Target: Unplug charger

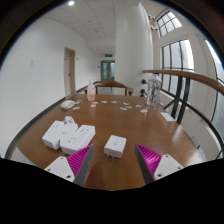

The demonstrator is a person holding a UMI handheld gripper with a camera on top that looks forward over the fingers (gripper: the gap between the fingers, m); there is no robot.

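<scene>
A small white charger (115, 146) lies on the wooden table (125, 125), just ahead of my fingers and about midway between them. It touches neither finger and sits apart from the power strips. Two white power strips (78, 138) (57, 133) lie side by side to its left, with a white plug (69, 121) on top at their far end. My gripper (113, 165) is open and empty, its magenta pads (79, 160) spread wide just above the table.
White blocks lie beside the left finger (60, 168) and the right finger (168, 165). At the far end of the table stand a pink cup (91, 92), a white object (68, 104) and bottles (153, 92). Windows and a wooden rail (185, 78) run along the right.
</scene>
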